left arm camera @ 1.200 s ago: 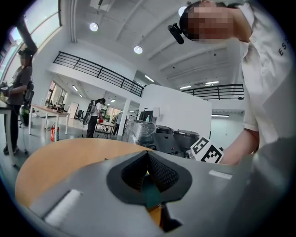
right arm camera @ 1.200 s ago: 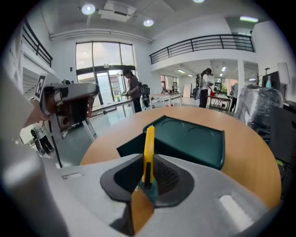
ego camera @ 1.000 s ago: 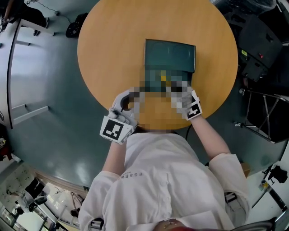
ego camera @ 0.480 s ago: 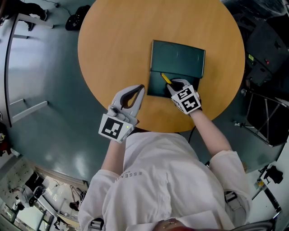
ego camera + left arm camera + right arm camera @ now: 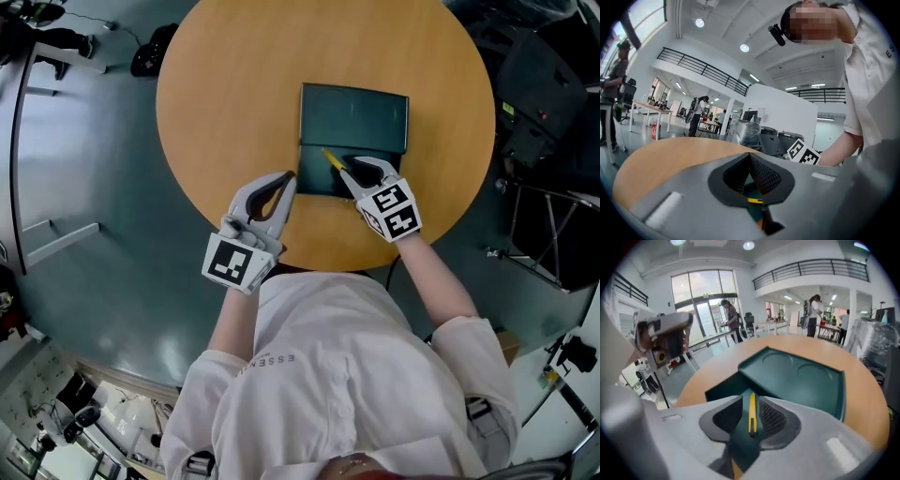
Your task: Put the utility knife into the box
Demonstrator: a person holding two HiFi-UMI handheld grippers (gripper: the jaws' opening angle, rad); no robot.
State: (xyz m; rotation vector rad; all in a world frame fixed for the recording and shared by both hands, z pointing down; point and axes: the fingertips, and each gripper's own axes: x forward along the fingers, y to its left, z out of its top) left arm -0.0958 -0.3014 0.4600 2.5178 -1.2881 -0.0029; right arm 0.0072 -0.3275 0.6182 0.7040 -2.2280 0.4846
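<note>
the utility knife (image 5: pixel 331 159) lies in the open box (image 5: pixel 354 117), loose between your right gripper's (image 5: pixel 352 171) jaws, which have just been spreading wide. your left gripper (image 5: pixel 284 180) hangs pinched together, empty, just beside the box over the table (image 5: pixel 234 84).

— The table (image 5: pixel 234 94) looks like smooth wood with a low sheen. The box (image 5: pixel 354 112) is dark green plastic, faintly glossy.

— The utility knife (image 5: pixel 752 412) has a smooth yellow plastic body. The right claw (image 5: pixel 751 401) has a matt grey plastic shell and its pads (image 5: pixel 773 419) are black and finely ribbed.

— The floor (image 5: pixel 84 169) shines, and the shirt (image 5: pixel 319 375) is white cloth.
</note>
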